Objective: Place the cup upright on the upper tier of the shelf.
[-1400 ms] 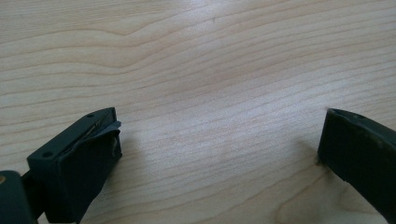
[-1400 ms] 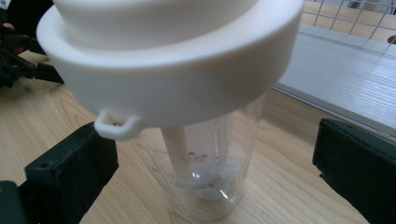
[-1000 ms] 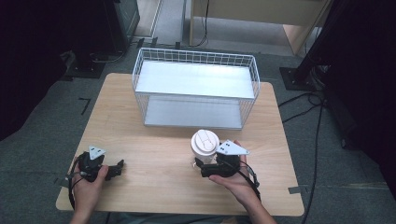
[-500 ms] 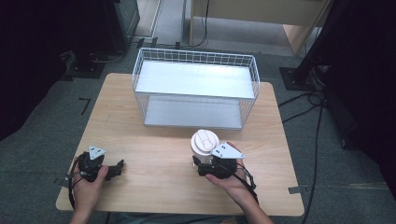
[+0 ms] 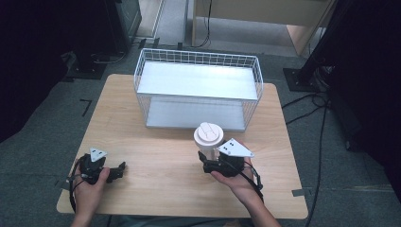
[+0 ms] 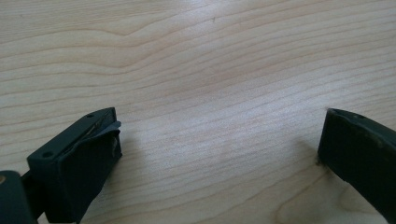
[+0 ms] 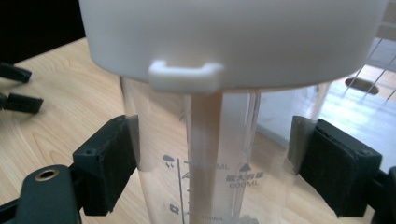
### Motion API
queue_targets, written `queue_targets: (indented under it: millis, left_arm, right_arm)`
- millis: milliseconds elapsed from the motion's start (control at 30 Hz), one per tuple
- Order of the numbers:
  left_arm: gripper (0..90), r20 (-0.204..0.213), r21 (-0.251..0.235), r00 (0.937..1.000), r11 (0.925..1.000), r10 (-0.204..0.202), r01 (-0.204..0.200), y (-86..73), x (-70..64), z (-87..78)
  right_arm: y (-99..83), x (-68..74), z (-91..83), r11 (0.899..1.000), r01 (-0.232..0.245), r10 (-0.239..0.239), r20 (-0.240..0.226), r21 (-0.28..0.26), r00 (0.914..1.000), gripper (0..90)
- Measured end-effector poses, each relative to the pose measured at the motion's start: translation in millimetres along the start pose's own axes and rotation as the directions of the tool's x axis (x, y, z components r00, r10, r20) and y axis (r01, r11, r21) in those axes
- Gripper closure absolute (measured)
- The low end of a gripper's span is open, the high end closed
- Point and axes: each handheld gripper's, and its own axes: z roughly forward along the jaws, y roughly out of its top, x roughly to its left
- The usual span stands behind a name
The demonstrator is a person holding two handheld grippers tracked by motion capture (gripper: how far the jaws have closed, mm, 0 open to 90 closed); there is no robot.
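Note:
A clear shaker bottle [image 5: 208, 135] with a white lid stands near the middle right of the wooden table [image 5: 161, 156]. My right gripper [image 5: 204, 158] is shut on its body, just below the lid. In the right gripper view the bottle [image 7: 210, 154] shows printed measuring marks, and the two black pads press its sides around my right gripper [image 7: 212, 163]. My left gripper [image 5: 120, 169] rests low at the front left, jaws pointing right and open. In the left gripper view nothing but bare wood lies between the jaws of my left gripper [image 6: 219, 135].
A white wire basket [image 5: 198, 57] with a pale floor stands at the back of the table, just behind the bottle. Dark floor, cables and stand legs surround the table. The other gripper [image 7: 14, 88] shows far off at the left of the right gripper view.
The bottle's lid now sits slightly higher and closer to the basket in the high view, with my right gripper on the bottle. My left gripper has stayed in place.

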Motion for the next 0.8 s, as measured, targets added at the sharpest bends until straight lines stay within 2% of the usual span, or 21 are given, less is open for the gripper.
queue_targets:
  millis: [533,800]
  left_arm:
    - [0.0,-0.001,0.001,1.0000,1.0000,0.003,-0.003,0.1,0.2,-0.1]
    - [0.0,-0.001,0.001,1.0000,1.0000,0.003,-0.003,0.0,0.2,-0.1]
  right_arm:
    - [36.2,-0.4,-12.6,0.997,-0.002,0.002,0.008,-0.072,1.0000,16.2]
    - [55.8,-2.2,-20.4,0.992,-0.005,0.007,0.016,-0.128,0.9999,16.2]
